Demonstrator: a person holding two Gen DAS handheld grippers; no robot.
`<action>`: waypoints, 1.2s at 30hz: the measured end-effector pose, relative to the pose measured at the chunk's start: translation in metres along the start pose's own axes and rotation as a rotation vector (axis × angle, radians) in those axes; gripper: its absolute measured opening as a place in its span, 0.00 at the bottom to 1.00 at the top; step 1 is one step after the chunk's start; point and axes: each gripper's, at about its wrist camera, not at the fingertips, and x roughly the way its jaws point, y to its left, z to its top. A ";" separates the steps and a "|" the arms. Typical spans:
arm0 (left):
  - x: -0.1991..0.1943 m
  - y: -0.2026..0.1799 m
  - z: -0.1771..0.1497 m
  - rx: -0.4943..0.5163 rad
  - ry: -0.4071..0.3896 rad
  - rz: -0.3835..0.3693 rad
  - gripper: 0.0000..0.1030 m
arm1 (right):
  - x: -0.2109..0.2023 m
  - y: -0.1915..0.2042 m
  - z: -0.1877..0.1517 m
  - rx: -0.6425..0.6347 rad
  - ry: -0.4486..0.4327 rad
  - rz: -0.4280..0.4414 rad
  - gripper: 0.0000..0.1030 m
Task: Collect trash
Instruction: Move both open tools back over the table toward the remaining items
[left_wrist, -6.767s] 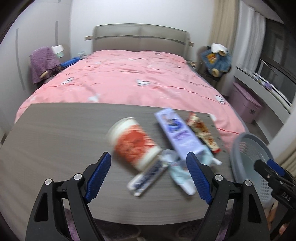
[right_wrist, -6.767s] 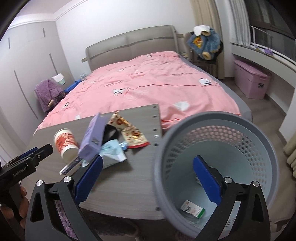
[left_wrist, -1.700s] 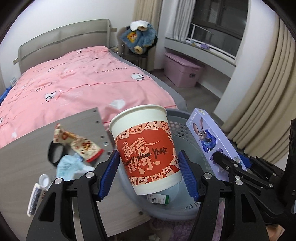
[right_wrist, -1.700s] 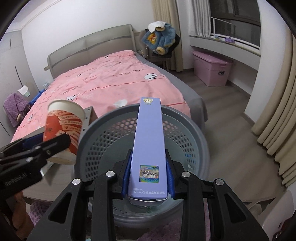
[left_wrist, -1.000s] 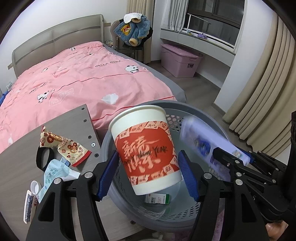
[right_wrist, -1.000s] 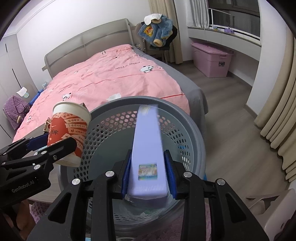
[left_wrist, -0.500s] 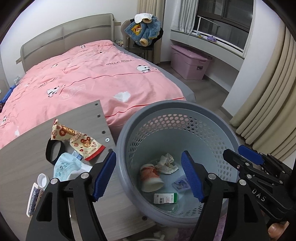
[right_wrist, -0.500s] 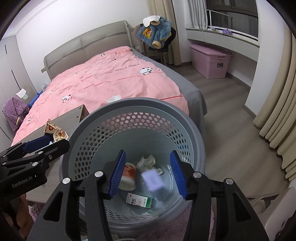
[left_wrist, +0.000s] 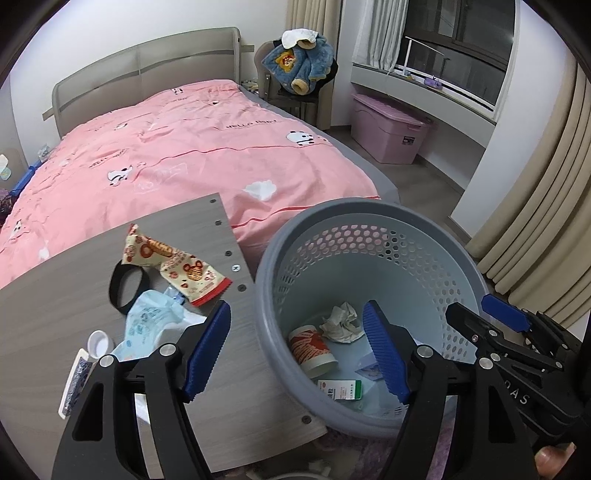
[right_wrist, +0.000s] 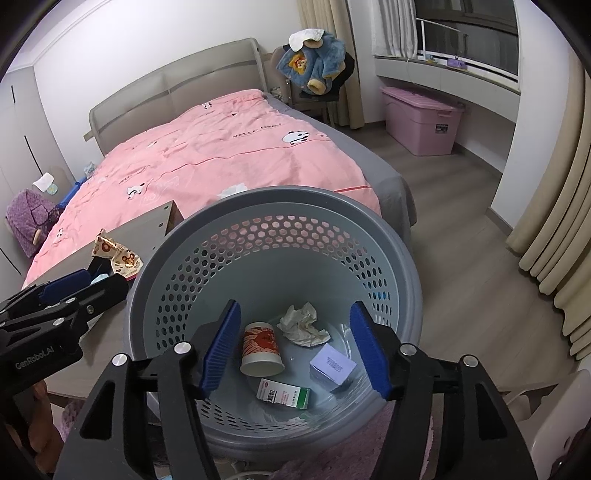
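Both tongs, left gripper (left_wrist: 297, 349) and right gripper (right_wrist: 295, 349), gape empty above the perforated plastic basket (right_wrist: 207, 236) holding a paper cup (right_wrist: 260, 349), crumpled tissue (right_wrist: 303, 325) and cartons.

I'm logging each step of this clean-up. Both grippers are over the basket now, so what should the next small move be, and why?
Probably swing the left gripper back over the table toward the snack wrapper. Both grippers are open and empty, the red cup and purple box already lie in the basket, and the wrapper is nearest trash left.
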 end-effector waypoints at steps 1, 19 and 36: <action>-0.002 0.002 -0.002 -0.001 -0.003 0.003 0.69 | 0.000 0.003 -0.001 -0.005 0.001 -0.001 0.60; -0.038 0.065 -0.033 -0.120 -0.047 0.089 0.71 | -0.013 0.051 -0.020 -0.049 -0.026 0.058 0.83; -0.071 0.142 -0.074 -0.252 -0.071 0.212 0.71 | -0.023 0.105 -0.039 -0.138 -0.019 0.121 0.92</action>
